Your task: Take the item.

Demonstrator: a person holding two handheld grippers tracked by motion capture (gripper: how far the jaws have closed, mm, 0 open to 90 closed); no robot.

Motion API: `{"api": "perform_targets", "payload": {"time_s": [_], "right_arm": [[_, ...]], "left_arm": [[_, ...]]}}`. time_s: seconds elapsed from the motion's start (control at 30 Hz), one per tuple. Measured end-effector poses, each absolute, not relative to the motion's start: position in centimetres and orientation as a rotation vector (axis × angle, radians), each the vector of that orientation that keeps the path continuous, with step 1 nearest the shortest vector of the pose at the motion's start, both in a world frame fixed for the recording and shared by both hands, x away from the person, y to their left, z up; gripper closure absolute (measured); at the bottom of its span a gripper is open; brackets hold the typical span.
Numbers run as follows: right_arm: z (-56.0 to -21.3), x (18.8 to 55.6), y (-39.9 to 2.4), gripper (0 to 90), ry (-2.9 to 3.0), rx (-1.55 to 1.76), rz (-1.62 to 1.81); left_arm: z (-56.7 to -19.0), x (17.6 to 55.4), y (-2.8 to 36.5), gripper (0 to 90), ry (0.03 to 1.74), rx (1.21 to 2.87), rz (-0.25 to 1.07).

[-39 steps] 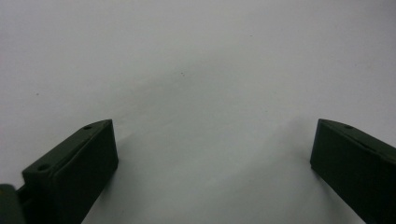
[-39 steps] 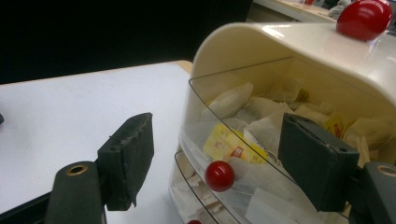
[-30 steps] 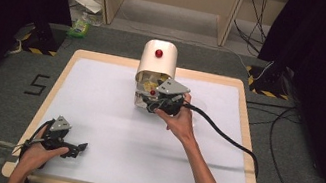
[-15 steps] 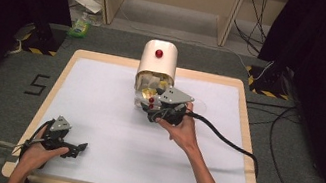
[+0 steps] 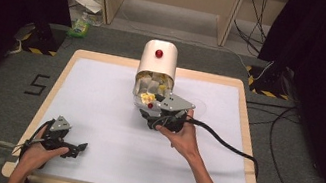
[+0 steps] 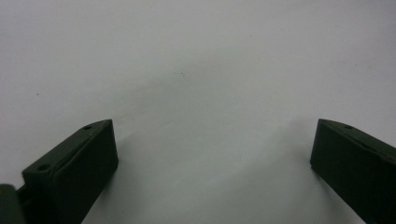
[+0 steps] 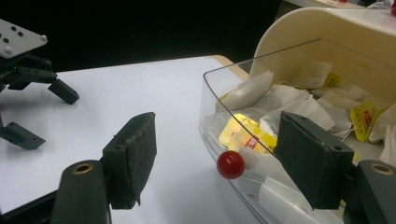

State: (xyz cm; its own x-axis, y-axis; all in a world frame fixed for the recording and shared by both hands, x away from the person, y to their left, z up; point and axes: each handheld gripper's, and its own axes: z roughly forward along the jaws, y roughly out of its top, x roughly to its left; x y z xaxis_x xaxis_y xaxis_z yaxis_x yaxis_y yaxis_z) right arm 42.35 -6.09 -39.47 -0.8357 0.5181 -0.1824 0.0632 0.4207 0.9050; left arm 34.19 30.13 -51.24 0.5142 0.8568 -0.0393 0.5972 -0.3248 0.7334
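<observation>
Your right gripper (image 5: 149, 113) has drawn back toward the bottom of the frame over the last second, from up against the mouth of the cream tea-bag dispenser (image 5: 158, 61) to a spot just below it. A clear drawer (image 5: 142, 94) with a red knob (image 5: 150, 105) now stands out farther from the dispenser than it did. My reading is that you have pulled the drawer open by that knob, so the tea bags (image 5: 149, 86) inside are now within reach.

Your left gripper (image 5: 70, 148) has not shifted: it rests at the lower left of the white table (image 5: 99, 95), well apart from the dispenser.

From above, the drawer is a small blur at the centre of the frame. The right gripper view gives the detail: the red knob (image 7: 230, 164) sits between your two jaws, which stand wide apart and touch nothing. The curved clear wall of the drawer (image 7: 243, 70) runs up to the right, with white paper tea bags (image 7: 280, 100) and yellow tags heaped behind it. The other gripper (image 7: 28, 84) shows at the far left of that frame.

The left gripper view shows bare white table (image 6: 196, 70) between its jaws, also spread wide and empty.
</observation>
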Motion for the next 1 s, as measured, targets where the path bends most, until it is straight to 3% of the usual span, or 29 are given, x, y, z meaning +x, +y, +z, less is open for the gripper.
{"api": "perform_targets", "payload": {"time_s": [1.0], "right_arm": [[-40.0, 40.0, -5.9, 31.4, 2.280, 0.479, 1.345]], "left_arm": [[-51.2, 34.2, 30.1, 0.0, 1.182, 2.048, 0.469]]}}
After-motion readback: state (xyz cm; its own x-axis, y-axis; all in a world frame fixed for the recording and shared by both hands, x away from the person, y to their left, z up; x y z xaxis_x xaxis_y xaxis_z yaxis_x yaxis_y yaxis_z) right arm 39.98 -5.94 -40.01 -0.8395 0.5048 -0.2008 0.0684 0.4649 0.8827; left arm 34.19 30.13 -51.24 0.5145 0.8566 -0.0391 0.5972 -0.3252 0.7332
